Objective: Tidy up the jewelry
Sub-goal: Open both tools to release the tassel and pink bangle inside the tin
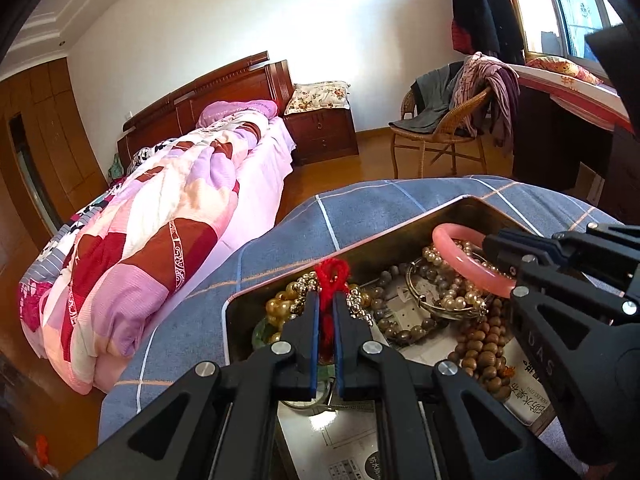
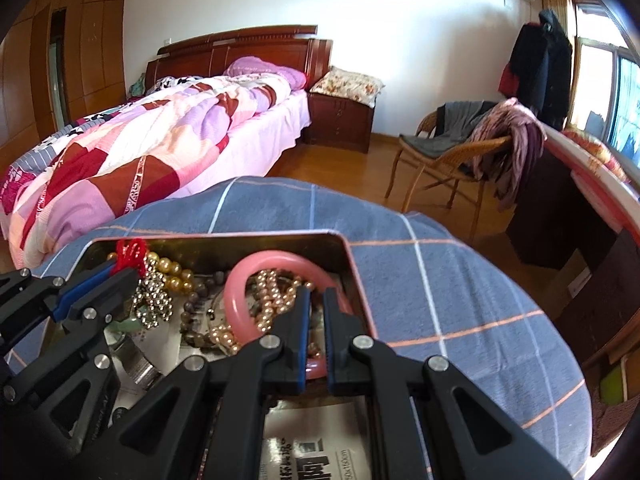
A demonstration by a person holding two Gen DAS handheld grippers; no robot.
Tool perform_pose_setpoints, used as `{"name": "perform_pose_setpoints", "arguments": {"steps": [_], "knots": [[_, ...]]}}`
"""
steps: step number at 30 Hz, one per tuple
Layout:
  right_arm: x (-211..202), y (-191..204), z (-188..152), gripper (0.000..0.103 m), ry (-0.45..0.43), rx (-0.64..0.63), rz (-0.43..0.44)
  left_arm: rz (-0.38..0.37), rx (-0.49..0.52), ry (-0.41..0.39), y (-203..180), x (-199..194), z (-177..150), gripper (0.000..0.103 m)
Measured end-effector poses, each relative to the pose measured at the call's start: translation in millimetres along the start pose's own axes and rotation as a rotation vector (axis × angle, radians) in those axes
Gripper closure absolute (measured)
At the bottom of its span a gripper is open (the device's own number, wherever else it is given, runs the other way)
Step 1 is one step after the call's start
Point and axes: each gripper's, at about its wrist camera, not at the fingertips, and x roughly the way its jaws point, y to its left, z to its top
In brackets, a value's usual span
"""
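Left gripper (image 1: 325,300) jaws clenched on the limp, light red cord (image 1: 330,280), right gripper (image 2: 316,300) jaws clamped on the rigid, slick, likely brittle pink bangle (image 2: 256,276), both over the tin (image 1: 360,236): grip bangle across its band.

Setting: home bedroom. Evidence: wooden-framed bed (image 2: 168,128) with patchwork quilt, nightstand (image 2: 340,120), built-in wardrobe (image 2: 92,40), clothes draped on wicker chair (image 2: 460,148).
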Motion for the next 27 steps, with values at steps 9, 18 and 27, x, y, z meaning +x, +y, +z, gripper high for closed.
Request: {"name": "perform_pose_setpoints", "arguments": {"steps": [9,18,27], "knots": [[6.8,2.7,1.0,0.094,0.028,-0.013,0.005,0.022,-0.004,0.013,0.3,1.1,-1.1,0.097],[7.5,5.5,-3.1,0.094,0.047,-0.014,0.139,-0.01,-0.066,0.003,9.0,-2.3,-0.9,0.061],[-3.1,3.9,-1.3,0.09,-0.024,-0.003,0.1,0.027,-0.062,-0.024,7.3,-6.9,-0.9,0.04]]}}
